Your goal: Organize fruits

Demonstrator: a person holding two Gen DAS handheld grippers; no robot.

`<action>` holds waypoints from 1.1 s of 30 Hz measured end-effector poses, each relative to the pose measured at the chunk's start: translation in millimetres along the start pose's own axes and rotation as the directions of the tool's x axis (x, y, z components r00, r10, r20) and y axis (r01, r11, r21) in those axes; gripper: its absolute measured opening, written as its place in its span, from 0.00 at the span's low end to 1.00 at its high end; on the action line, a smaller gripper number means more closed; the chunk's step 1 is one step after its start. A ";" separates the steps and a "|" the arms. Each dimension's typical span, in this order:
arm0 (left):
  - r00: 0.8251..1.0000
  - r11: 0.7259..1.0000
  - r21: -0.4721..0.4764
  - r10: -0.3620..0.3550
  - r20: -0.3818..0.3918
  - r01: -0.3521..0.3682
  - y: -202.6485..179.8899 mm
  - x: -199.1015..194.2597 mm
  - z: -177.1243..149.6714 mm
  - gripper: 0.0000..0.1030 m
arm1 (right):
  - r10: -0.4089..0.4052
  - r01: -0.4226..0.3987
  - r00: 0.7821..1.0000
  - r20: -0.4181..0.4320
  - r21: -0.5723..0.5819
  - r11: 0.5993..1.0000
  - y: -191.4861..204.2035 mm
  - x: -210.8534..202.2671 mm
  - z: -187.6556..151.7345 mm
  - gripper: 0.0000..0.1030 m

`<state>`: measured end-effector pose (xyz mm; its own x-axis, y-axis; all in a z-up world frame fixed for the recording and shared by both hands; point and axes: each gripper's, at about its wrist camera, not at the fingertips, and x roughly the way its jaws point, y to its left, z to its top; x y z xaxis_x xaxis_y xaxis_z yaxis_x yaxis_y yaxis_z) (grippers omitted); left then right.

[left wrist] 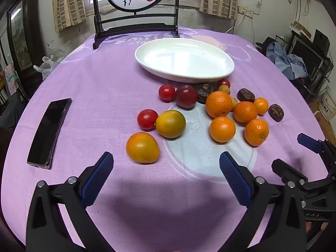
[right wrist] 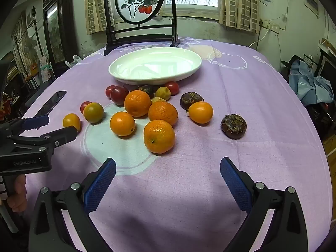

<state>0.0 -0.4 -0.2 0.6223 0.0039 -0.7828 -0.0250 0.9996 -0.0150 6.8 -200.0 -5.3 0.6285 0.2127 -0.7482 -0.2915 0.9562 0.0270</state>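
Beyond left claw [left wrist: 166, 161], orange fruit [left wrist: 142, 147]

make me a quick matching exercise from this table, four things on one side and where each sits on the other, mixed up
Things:
1. white oval plate
2. black phone
3. painted round screen
4. lone dark brown chestnut-like fruit

Places:
A. off to the right of the fruit pile, on its own
B. far end of the table, behind the plate
C. empty, just beyond the fruit pile
D. flat on the purple cloth, left of the fruit

Pairs: 1-C, 2-D, 3-B, 4-A
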 end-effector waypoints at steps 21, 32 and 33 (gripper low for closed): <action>1.000 1.000 -0.014 -0.001 -0.006 0.001 0.6 0.2 -2.2 0.96 | 0.001 -0.001 1.000 0.005 0.000 1.000 -0.4 -1.5 -1.3 0.97; 0.999 0.999 -0.042 -0.026 -0.019 0.025 4.0 3.2 -2.9 0.96 | 0.001 -0.001 1.000 0.006 -0.001 1.000 0.2 2.0 -4.9 0.97; 0.999 0.999 -0.044 -0.027 -0.019 0.026 4.1 3.0 -3.1 0.96 | 0.001 -0.001 1.000 0.007 -0.001 1.000 -1.4 -3.5 -3.1 0.97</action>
<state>-0.7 3.6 -4.5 0.6079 -0.0239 -0.7936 -0.0431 0.9971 -0.0630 2.7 -202.7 -4.8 0.6332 0.2149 -0.7436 -0.2928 0.9558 0.0269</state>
